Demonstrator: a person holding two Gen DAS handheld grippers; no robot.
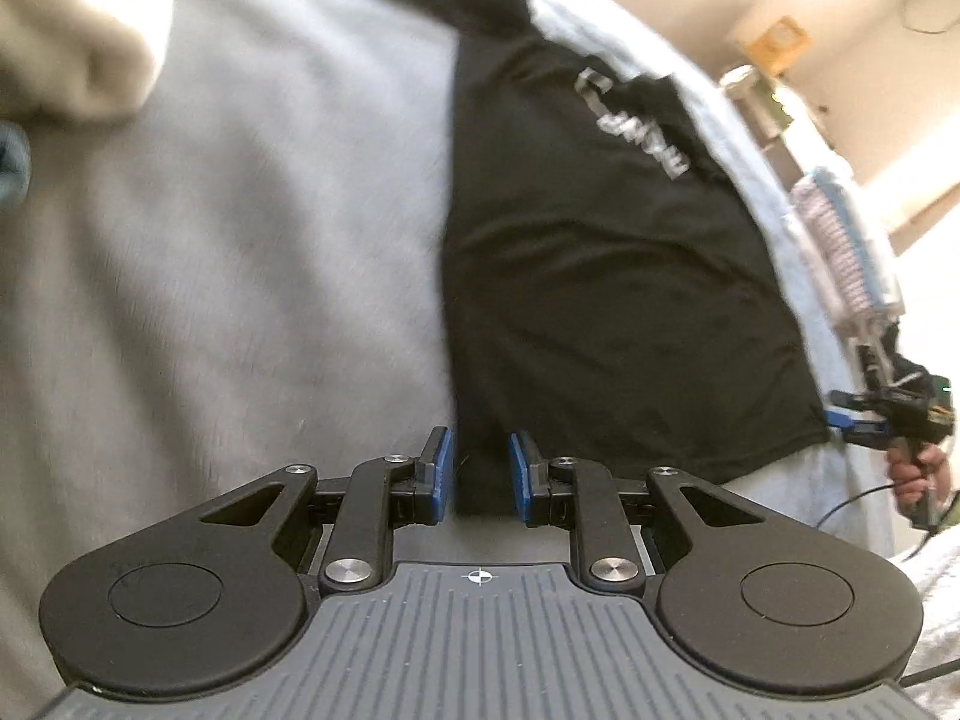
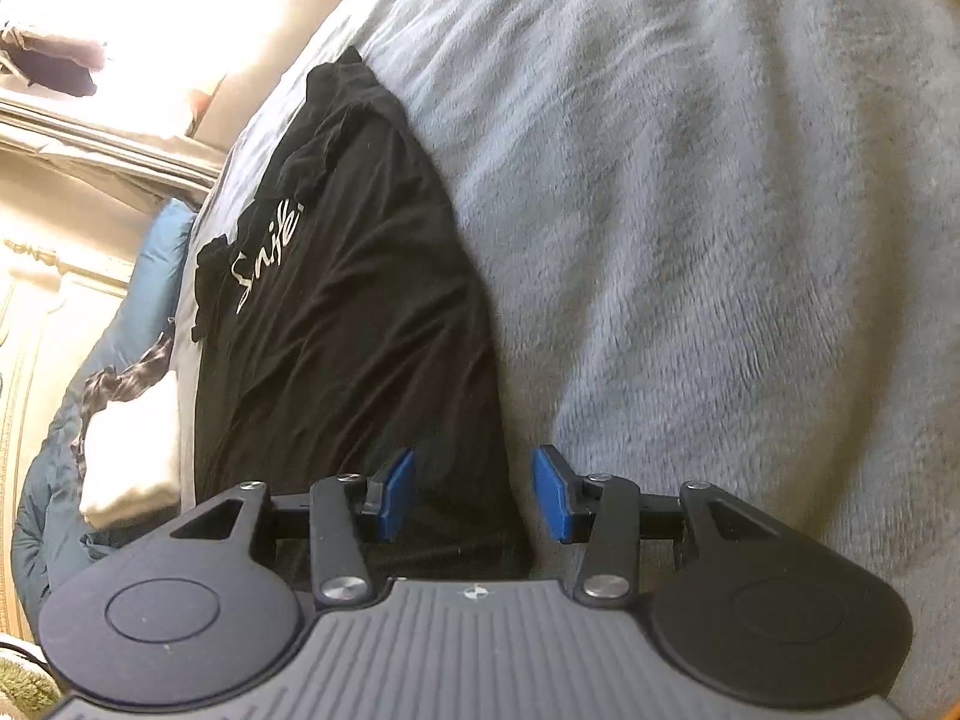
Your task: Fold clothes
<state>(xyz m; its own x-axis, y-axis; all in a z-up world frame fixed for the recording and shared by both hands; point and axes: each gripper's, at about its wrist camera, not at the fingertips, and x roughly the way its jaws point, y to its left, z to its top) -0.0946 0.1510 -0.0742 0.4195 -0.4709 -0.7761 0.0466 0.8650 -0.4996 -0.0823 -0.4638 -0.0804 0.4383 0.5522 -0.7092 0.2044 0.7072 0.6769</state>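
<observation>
Left hand-held gripper (image 1: 479, 474): pads (image 1: 441, 468) narrowly parted, a strip of the black T-shirt (image 1: 600, 276) between them, grip unclear. Right hand-held gripper (image 2: 474, 495): open, straddling the shirt's near edge, not pinching. Shirt lay on the grey blanket (image 2: 720, 240) of the bed, long axis running away from both grippers. Right sat nearer the hem.

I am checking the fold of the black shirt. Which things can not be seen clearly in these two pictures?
- Left wrist view: motion blur smears the print on the black shirt.
- Left wrist view: the left gripper covers the hem.
- Right wrist view: the right gripper covers the near corner.
</observation>
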